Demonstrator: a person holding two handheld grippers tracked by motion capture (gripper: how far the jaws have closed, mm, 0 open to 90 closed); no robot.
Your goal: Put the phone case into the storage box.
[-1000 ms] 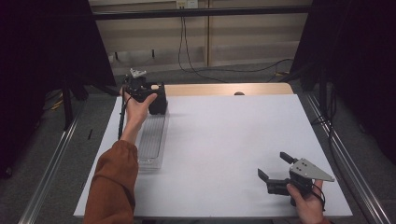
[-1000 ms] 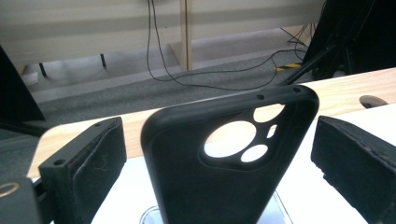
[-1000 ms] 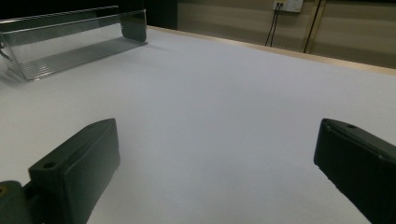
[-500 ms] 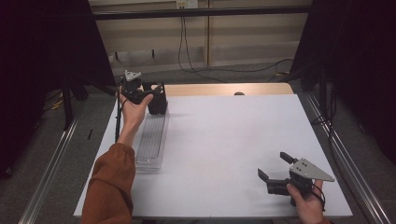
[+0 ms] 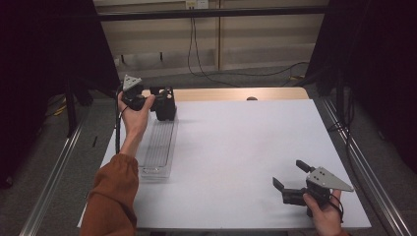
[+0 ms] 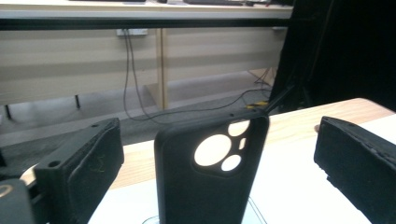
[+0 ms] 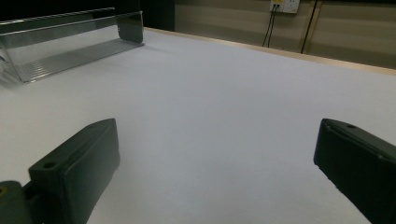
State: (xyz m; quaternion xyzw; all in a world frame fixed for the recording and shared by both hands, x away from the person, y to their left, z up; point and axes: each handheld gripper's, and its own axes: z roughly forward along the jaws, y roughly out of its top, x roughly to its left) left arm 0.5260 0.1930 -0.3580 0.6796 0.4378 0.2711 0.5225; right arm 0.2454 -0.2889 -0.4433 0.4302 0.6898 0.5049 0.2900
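A black phone case [image 5: 167, 111] stands upright at the far end of a clear ribbed tray [image 5: 158, 147] on the table's left side. My left gripper [image 5: 160, 96] is level with it, held in a hand with an orange sleeve. In the left gripper view the phone case [image 6: 210, 186] rises between the two fingers [image 6: 88, 158], camera cut-outs at the top, and both jaws stand well clear of its sides, so the gripper is open. My right gripper [image 5: 290, 174] rests near the table's front right corner, open, with bare white table between its fingers [image 7: 74, 168].
The white table top [image 5: 246, 142] ends in a wooden strip [image 5: 221, 93] at the far edge, with a small dark spot [image 5: 252, 98] on it. Metal rails run along both sides. The clear tray [image 7: 70, 46] lies far left in the right gripper view.
My left gripper has drawn back a little to the left, while the phone case stays at the tray's far end. The right gripper has not moved.
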